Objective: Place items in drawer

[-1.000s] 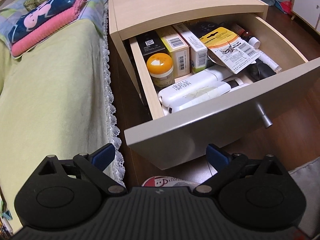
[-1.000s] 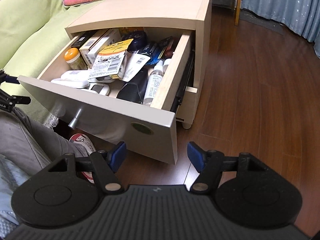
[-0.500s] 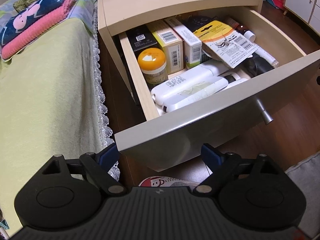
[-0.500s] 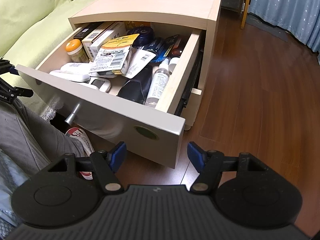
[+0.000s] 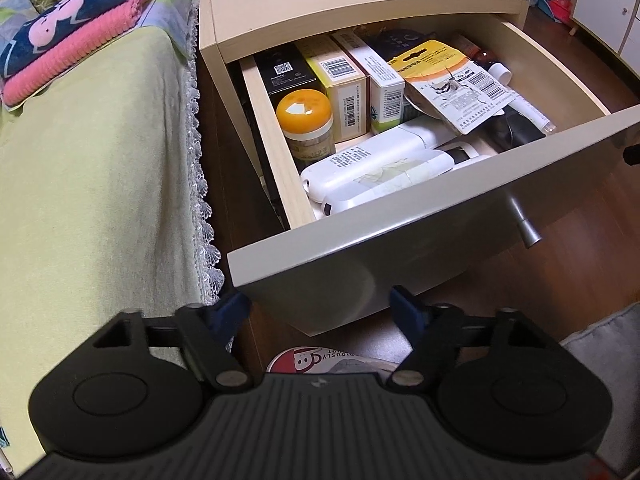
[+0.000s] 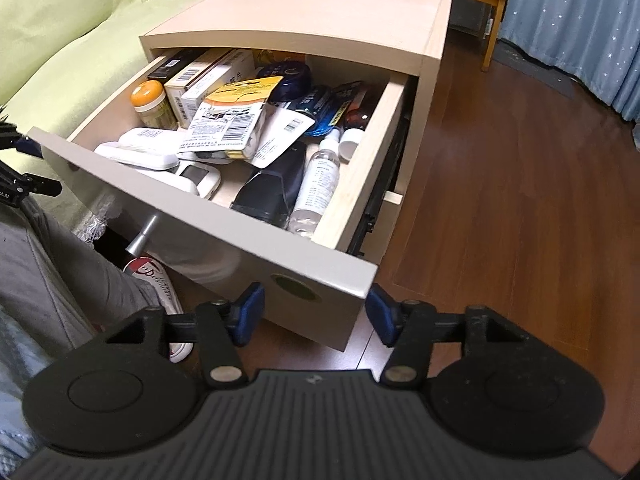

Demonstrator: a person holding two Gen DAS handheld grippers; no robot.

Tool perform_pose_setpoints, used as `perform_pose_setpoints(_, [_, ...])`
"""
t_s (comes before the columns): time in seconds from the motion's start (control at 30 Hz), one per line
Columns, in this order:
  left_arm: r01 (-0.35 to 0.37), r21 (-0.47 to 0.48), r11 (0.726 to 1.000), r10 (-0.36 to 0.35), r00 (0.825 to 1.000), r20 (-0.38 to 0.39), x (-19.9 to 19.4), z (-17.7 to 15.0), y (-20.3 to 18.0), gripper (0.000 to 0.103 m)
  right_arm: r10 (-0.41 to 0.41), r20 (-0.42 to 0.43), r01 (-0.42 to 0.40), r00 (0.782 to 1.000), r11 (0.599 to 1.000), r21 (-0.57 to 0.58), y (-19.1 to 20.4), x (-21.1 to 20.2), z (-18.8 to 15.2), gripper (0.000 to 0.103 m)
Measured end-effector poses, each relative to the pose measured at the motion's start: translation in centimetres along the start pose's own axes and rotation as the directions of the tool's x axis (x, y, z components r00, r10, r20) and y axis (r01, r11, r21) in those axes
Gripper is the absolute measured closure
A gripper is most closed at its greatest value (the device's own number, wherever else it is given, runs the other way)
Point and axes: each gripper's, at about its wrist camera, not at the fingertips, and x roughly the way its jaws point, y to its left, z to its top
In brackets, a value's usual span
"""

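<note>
The light wooden nightstand's drawer [image 5: 420, 224] [image 6: 224, 236] stands pulled out and packed with items: an orange-lidded jar [image 5: 306, 120] [image 6: 150, 104], boxes [image 5: 340, 80], white bottles [image 5: 376, 164], a yellow-topped card pack [image 5: 452, 84] [image 6: 236, 116], a black case [image 6: 272, 188] and a clear bottle [image 6: 320, 184]. My left gripper [image 5: 320, 310] is open and empty just before the drawer front's left corner. My right gripper [image 6: 314, 314] is open and empty, its fingers either side of the front's right corner.
A bed with a yellow-green cover [image 5: 88, 168] and folded pink and navy cloths [image 5: 76, 40] lies left of the nightstand. A metal knob [image 5: 524, 230] [image 6: 142, 234] sticks out of the drawer front. A slipper [image 5: 316, 358] and a person's grey-clad leg [image 6: 52, 280] are below; wood floor [image 6: 520, 200] to the right.
Both grippers have moved in closer to the drawer front, which now fills more of each view. Both stay open and empty; the drawer's contents have not moved.
</note>
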Motion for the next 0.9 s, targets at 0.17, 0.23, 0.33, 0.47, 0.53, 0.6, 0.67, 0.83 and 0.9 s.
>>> perform_pose_setpoints(0.17, [-0.008,0.001,1.0,0.008,1.0,0.004,-0.04,0.2,-0.21,0.034,-0.003,0.009,0.003,1.0,1.0,0.007,0.03,0.02,-0.07,0.053])
perform_pose_setpoints(0.23, [-0.013,-0.002,1.0,0.013,1.0,0.006,0.0,0.31,-0.21,0.035,-0.003,0.011,0.003,1.0,1.0,0.006,0.01,0.09,-0.07,0.053])
perform_pose_setpoints(0.33, [-0.019,-0.011,1.0,0.02,1.0,0.01,0.02,0.53,-0.1,0.037,-0.004,0.012,0.004,1.0,1.0,0.005,0.0,0.15,0.02,0.053])
perform_pose_setpoints(0.47, [-0.024,-0.011,1.0,0.024,1.0,0.013,0.07,0.65,-0.12,0.037,-0.005,0.018,0.005,1.0,1.0,0.006,-0.02,0.12,-0.1,0.053])
perform_pose_setpoints(0.53, [-0.027,-0.01,1.0,0.027,1.0,0.013,0.1,0.71,-0.15,0.037,-0.005,0.02,0.005,1.0,1.0,0.007,-0.04,0.12,-0.1,0.053])
perform_pose_setpoints(0.6, [-0.028,-0.012,1.0,0.028,0.999,0.014,0.13,0.74,-0.13,0.037,-0.006,0.021,0.006,1.0,1.0,0.008,-0.04,0.09,-0.11,0.053])
perform_pose_setpoints(0.67, [-0.03,-0.014,0.999,0.03,0.999,0.018,0.1,0.62,-0.18,0.037,-0.007,0.022,0.007,1.0,1.0,0.01,-0.04,0.12,-0.07,0.053])
perform_pose_setpoints(0.83, [-0.03,-0.013,0.999,0.03,0.999,0.021,0.09,0.44,-0.23,0.037,-0.01,0.025,0.01,1.0,1.0,0.014,0.02,0.09,-0.15,0.053])
perform_pose_setpoints(0.9, [-0.03,-0.013,0.999,0.03,0.999,0.022,0.08,0.4,-0.24,0.037,-0.011,0.027,0.01,1.0,1.0,0.015,0.04,0.1,-0.18,0.053])
